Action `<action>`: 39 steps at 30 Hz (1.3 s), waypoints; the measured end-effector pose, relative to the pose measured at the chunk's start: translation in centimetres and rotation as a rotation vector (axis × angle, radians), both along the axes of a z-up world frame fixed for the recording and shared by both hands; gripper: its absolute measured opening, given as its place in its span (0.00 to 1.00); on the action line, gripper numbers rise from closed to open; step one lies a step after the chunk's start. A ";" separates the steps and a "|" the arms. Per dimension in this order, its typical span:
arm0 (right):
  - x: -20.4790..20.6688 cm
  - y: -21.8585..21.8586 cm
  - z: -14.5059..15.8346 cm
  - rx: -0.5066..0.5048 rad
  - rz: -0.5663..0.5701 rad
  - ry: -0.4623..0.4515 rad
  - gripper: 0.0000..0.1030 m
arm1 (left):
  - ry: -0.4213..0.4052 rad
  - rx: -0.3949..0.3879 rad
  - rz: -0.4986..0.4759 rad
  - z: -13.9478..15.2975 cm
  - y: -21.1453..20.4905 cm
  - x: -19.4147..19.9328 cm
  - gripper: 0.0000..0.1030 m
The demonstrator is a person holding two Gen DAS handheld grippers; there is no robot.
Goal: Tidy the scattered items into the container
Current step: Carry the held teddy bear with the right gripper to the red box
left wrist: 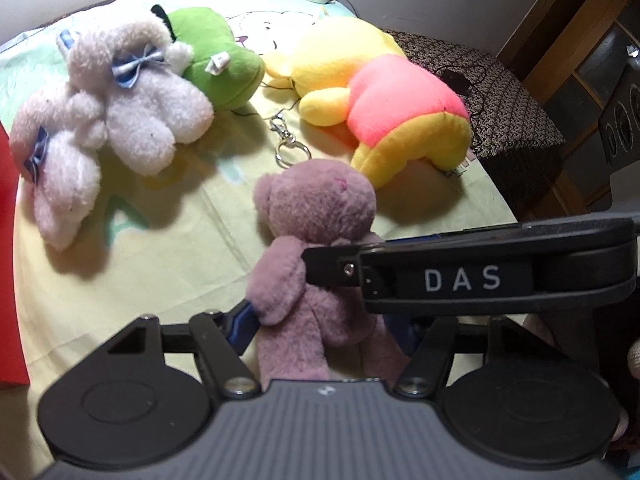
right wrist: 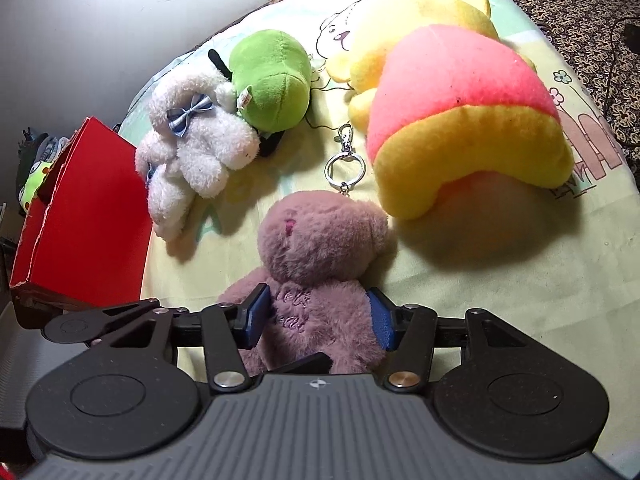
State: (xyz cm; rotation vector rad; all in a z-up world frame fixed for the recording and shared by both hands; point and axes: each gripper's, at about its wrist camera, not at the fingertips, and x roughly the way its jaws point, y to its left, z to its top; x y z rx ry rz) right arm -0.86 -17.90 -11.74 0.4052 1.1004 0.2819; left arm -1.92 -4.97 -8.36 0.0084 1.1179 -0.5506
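**Both grippers on the mauve bear**

Right gripper [right wrist: 316, 318] pinching the mauve bear [right wrist: 320, 256] at the torso, blue pads sunk into fur. Left gripper [left wrist: 320, 320] around the same bear; whether pressing, cannot tell. Best squeezed firmly, lifted straight, keyring [right wrist: 345, 168] cleared, then carried to the red box [right wrist: 92, 216] at 9 o'clock. Four plush toys counted; one box, one keyring.

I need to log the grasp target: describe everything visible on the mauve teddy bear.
The mauve teddy bear is a small toy of fuzzy plush, with a round head, stubby arms and faint stitched lettering on its chest. A metal keyring hangs off the top of its head. It lies on the printed sheet, head away from the cameras. The right gripper has blue pads pressed into its torso; the left gripper flanks it too.
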 end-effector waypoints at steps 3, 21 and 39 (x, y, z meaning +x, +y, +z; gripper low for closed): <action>-0.7 -0.3 0.3 0.010 -0.015 0.005 0.51 | -0.004 -0.008 -0.028 0.4 0.0 -0.7 0.60; -4.2 3.1 8.1 0.109 -0.061 -0.142 0.50 | -0.227 -0.064 -0.100 9.4 6.0 -4.3 0.55; -2.3 18.6 16.8 0.194 0.073 -0.420 0.50 | -0.502 -0.093 0.001 18.3 23.8 -5.8 0.55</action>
